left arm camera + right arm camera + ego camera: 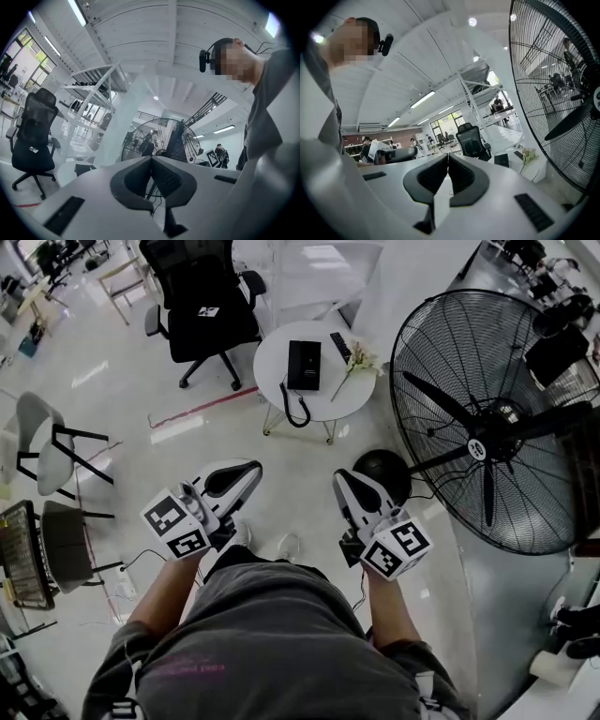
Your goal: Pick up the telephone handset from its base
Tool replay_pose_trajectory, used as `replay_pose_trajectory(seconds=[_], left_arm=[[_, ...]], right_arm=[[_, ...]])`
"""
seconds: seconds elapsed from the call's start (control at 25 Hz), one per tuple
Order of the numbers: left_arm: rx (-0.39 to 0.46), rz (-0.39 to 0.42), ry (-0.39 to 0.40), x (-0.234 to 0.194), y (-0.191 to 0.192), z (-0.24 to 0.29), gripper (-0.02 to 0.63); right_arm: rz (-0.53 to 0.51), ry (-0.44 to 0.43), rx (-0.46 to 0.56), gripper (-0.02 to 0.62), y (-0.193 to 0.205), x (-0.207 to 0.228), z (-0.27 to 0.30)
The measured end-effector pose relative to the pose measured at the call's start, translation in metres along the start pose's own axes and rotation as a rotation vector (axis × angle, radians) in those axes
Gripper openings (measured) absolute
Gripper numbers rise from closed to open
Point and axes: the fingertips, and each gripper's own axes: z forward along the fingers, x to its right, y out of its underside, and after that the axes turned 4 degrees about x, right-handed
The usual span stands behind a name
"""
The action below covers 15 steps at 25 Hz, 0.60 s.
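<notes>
The black telephone (304,365) lies on a small round white table (275,351) well ahead of me, its handset resting on the base and a coiled cord hanging over the front edge. Both grippers are held at waist height, far short of the table. My left gripper (249,469) is shut with nothing between its pads. My right gripper (344,480) is shut and empty too. In the left gripper view the jaws (151,159) meet, with the table (65,171) low at the left. The right gripper view shows closed jaws (447,157) and the telephone (502,160) beyond them.
A remote (340,346) and a flower (357,361) share the table. A large standing fan (497,418) fills the right side, its round base (382,472) close to my right gripper. A black office chair (202,306) stands behind the table. Grey chairs (42,442) are at the left.
</notes>
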Motion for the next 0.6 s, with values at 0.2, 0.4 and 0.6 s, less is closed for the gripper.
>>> replay_pose_trajectory(seconds=[0.2,0.4,0.6], left_arm=[[-0.001,0.011,-0.009,0.011,0.004,0.011,0.014],[-0.003,0.015,-0.013,0.015,0.006,0.018,0.014],[-0.003,0.013,-0.017,0.01,0.007,0.027,0.014]], right_arm=[[0.007,-0.012,0.006,0.02,-0.004,0.011,-0.013],[0.015,-0.017,0.009,0.02,-0.006,0.02,-0.016],[0.018,-0.02,0.002,0.02,-0.006,0.03,-0.014]])
